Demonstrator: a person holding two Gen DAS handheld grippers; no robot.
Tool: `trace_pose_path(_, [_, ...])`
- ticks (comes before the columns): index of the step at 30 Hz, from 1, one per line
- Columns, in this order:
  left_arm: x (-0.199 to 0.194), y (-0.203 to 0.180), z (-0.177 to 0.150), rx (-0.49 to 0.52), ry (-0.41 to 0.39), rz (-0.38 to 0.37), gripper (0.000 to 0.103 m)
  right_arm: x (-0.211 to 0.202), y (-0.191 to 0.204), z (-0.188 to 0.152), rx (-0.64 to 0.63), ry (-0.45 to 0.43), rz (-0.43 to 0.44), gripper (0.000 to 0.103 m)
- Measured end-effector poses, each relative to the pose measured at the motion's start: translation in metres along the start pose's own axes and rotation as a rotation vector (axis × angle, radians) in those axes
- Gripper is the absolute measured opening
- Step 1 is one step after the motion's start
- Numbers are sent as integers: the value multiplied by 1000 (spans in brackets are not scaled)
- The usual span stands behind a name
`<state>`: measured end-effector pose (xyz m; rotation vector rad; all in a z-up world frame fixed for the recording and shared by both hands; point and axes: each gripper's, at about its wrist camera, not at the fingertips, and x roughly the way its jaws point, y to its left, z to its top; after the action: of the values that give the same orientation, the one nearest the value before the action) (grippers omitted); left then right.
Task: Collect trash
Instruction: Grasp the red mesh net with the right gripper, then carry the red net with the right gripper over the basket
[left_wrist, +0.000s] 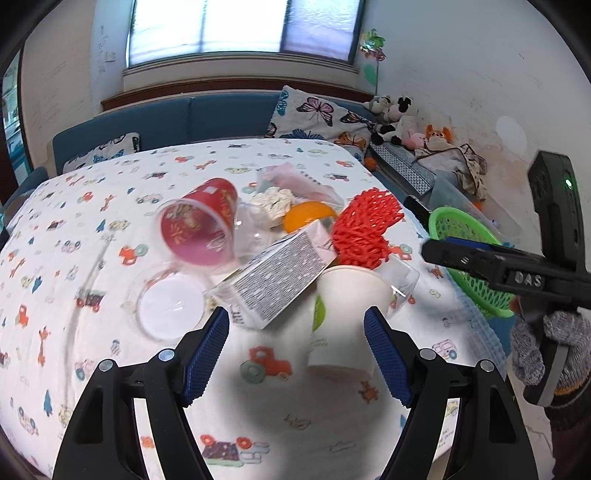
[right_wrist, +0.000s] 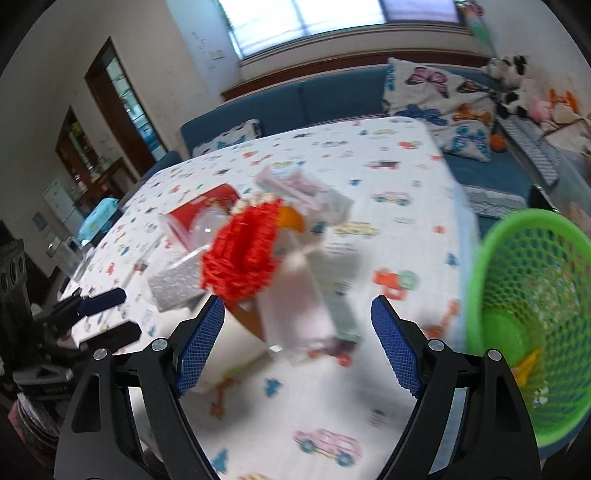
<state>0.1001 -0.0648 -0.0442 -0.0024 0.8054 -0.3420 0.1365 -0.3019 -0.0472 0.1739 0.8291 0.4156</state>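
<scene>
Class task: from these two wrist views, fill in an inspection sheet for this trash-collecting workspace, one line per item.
Surface: table under a vehicle-print cloth.
Job's things: red cup on its side, carton, white paper cup, red foam net, crumpled paper, clear lid; green basket at the table edge.
Clutter: orange in the pile.
Tongs: left tongs and right tongs open, empty.
Cables: nothing seen.
Surroundings: blue sofa, butterfly pillows, plush toys, window.

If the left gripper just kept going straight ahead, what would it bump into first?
Probably the white paper cup lying between the open left gripper fingers, just ahead; the grey-printed carton sits close beside it. Depth is uncertain.
</scene>
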Motion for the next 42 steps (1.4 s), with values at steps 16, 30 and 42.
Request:
trace_pose_path(16, [9,0,-10,-6,33,-46,73,61,18,27,31,87,83,66])
trace_pose_path(30, [40,-28,0,70,75,-106,71,34,7,27,59,20,102,50])
trace_pose_path(42, [71,-40,6,128,128,-108,70,-23,-19,20,78,-67,27,50])
